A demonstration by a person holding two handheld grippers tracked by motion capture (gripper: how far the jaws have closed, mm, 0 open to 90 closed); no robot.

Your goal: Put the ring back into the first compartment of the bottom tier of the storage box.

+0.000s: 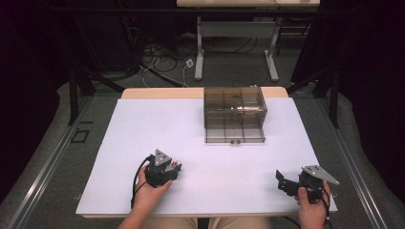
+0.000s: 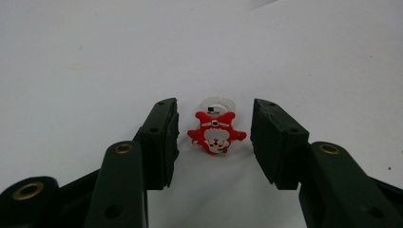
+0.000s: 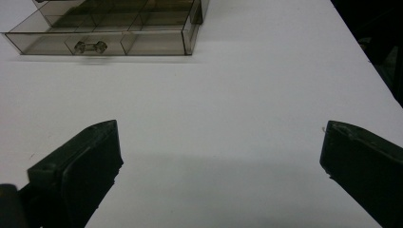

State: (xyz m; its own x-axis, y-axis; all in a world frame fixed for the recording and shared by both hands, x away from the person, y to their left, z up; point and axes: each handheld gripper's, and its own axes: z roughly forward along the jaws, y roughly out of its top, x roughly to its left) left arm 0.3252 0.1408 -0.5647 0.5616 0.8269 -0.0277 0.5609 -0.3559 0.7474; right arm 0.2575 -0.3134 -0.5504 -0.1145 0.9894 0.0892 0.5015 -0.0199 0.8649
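A small red Santa figure on a clear plastic ring (image 2: 216, 134) lies on the white table sheet (image 1: 210, 162), upside down in the left gripper view. My left gripper (image 2: 215, 107) is open with one jaw on each side of the figure, neither touching it. From above, that left gripper (image 1: 175, 168) sits at the near left, a red speck at its tip. My right gripper (image 1: 282, 180) rests at the near right, wide open (image 3: 221, 128) over bare sheet.
A smoky clear drawer box (image 1: 234, 102) stands at the table's far middle. Its bottom drawer (image 3: 102, 38) is pulled out toward me and is split into compartments, with a small knob (image 3: 88, 46) on its front. The table's right edge (image 3: 366, 57) is close to the right gripper.
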